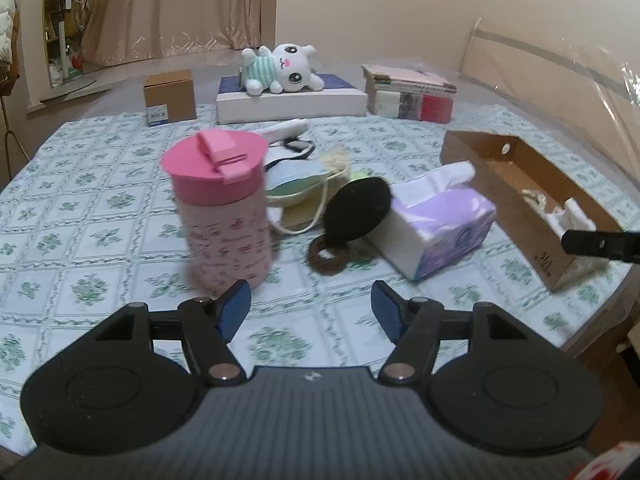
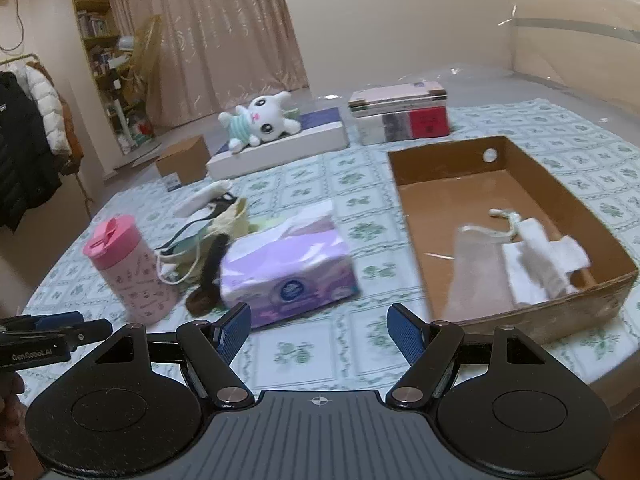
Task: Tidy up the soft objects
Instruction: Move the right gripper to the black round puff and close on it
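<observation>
Soft objects lie in two groups on the green-patterned bedspread (image 1: 100, 208). One group is a heap (image 1: 308, 184) at the centre of the left wrist view: pale cloth, a cord loop, a black disc-shaped pad (image 1: 356, 208) and a brown ring (image 1: 326, 256); its layers overlap, so single pieces are hard to separate. At 3 o'clock from the heap, touching it, a tissue pack (image 1: 436, 224) in glossy lilac film shows crumpled white tissue at its top. The other group, white cloths and a drawstring pouch (image 2: 520, 252), sits blurred in the near end of the cardboard box (image 2: 404, 184), an open rectangular tray with a round hole in its far wall; the left view cuts its near corner.

At 9 o'clock from the heap stands a pink cup (image 1: 224, 208), cylindrical, matte lid, printed body, its edges smeared by motion. At 12 o'clock, well apart, a plush rabbit (image 1: 280, 68) lies on a flat white box (image 1: 292, 102), between a small brown carton (image 1: 170, 98) and stacked books (image 1: 412, 96).

Left gripper (image 1: 311, 306): blue ribbed pads spread apart, nothing between them, above bare bedspread. Right gripper (image 2: 319, 326): pads likewise spread and empty, near the tissue pack and the box's near wall; its tip enters the left view at 3 o'clock, cut by the frame.
</observation>
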The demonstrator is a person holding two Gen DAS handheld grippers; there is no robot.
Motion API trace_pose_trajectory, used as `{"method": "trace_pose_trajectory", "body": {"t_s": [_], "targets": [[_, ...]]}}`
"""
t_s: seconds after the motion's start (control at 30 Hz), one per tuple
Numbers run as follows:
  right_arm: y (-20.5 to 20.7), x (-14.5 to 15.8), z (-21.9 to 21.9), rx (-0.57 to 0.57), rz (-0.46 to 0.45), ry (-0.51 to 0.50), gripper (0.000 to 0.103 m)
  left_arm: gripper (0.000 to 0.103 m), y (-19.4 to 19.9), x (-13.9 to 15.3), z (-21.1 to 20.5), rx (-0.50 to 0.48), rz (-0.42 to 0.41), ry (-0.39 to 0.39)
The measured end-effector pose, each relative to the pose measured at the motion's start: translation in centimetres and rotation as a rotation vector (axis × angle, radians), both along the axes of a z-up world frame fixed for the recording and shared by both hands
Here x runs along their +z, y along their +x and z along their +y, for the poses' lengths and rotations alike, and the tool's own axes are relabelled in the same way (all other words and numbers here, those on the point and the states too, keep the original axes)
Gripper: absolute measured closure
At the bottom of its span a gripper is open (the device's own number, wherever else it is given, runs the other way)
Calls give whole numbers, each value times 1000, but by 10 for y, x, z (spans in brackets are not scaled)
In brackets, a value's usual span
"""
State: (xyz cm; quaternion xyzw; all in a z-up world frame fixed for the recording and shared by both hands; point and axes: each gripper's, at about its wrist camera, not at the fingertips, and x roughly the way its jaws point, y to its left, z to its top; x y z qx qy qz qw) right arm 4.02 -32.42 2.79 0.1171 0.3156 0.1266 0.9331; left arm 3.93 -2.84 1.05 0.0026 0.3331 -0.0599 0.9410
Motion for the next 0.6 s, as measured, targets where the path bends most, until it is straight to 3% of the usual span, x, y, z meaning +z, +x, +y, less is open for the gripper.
{"method": "trace_pose_trajectory", "body": {"t_s": [0.6], "targets": [[31,-3,65,161,-14,-88,28,39,4,-8,29,62,8,-24]]}}
